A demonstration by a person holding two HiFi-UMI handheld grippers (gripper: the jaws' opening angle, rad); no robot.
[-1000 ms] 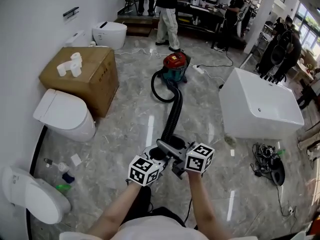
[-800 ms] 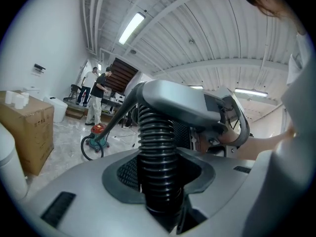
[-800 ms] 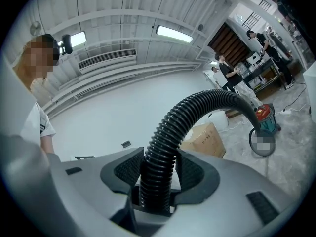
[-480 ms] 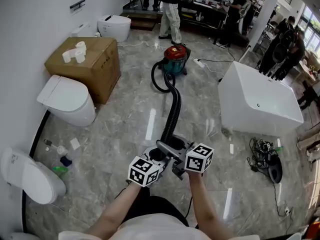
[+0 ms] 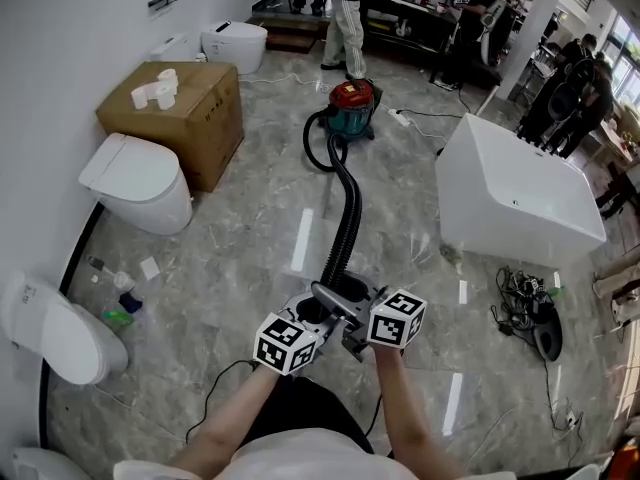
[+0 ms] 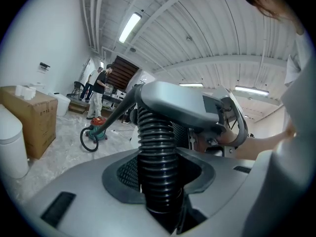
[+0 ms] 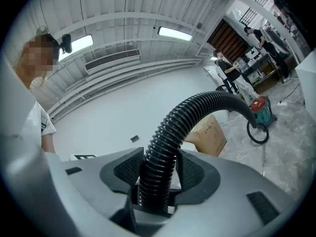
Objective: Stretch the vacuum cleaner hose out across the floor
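Ok so both tongs are clamped on the hose (image 5: 348,218) right up at its near end. The left tongs (image 6: 159,179) are about half closed with the ribbed tube wedged between the pads. The right tongs (image 7: 155,179) sit a bit wider on the same tube, just beside the left pair. Neither grip has budged in the last second, so no slipping as far as I can tell.

What has changed is everything past the tongs. The person is backing away, and the tongs and the hose end come along. The toilet (image 5: 135,183) and the box (image 5: 185,118) on the left have slid further off. The hose now runs in a longer, mostly straight line over the floor (image 5: 250,258), with just a gentle bend. It lifts off the floor only where it climbs to the tongs.

Further out there's still a loop (image 5: 320,148) curled beside the vacuum (image 5: 351,108). It looks about as round as it did a second ago, so I'd say there's slack left to pull. The vacuum sits smaller and further up the frame than before. I can't tell if it has rolled at all.

My read: stretching is well under way but not done. Keep backing up till that loop opens, and watch the vacuum doesn't get dragged or tip.
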